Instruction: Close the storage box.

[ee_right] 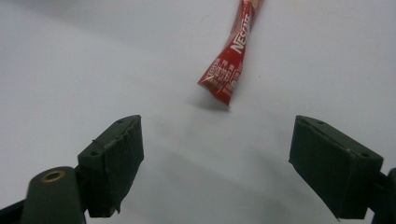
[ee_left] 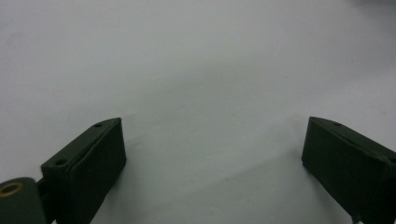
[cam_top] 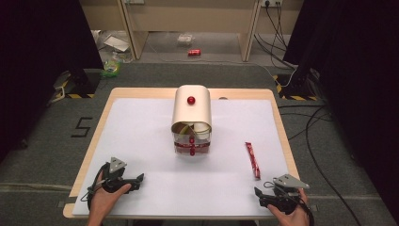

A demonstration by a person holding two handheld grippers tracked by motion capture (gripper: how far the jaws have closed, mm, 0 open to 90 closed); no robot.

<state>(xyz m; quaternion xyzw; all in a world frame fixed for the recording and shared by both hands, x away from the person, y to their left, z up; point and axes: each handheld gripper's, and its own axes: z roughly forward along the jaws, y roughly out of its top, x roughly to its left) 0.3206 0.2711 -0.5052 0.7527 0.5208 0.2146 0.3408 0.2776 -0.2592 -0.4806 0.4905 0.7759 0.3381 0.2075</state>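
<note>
The right gripper (cam_top: 261, 197) is resting at the near right corner of the white table (cam_top: 141, 136), held in the person's right hand (cam_top: 292, 214), and its jaws are standing wide apart, released, with nothing between them. In the right gripper view the gripper (ee_right: 215, 154) is pointing along the table surface toward the red sachet (ee_right: 232, 60), which is lying flat just beyond the jaw tips and slightly to the right of the centre line, apart from both jaws. In the high view the red sachet (cam_top: 252, 160) is lying lengthwise on the right part of the table, running near to far, just beyond the right gripper and well to the right of the storage box (cam_top: 192, 120). The left gripper (cam_top: 139, 179) is resting at the near left corner of the table, held in the person's left hand (cam_top: 104, 200), and its jaws are likewise standing wide apart and empty; in the left gripper view the gripper (ee_left: 214, 147) is facing bare white table surface. The storage box is standing at the middle of the table, toward the far side; its cream rounded cover is carrying a red knob (cam_top: 191, 100), and its clear front is showing contents too small to identify. Beyond the far edge of the table, a red can (cam_top: 194, 52) is lying on the floor.
</note>
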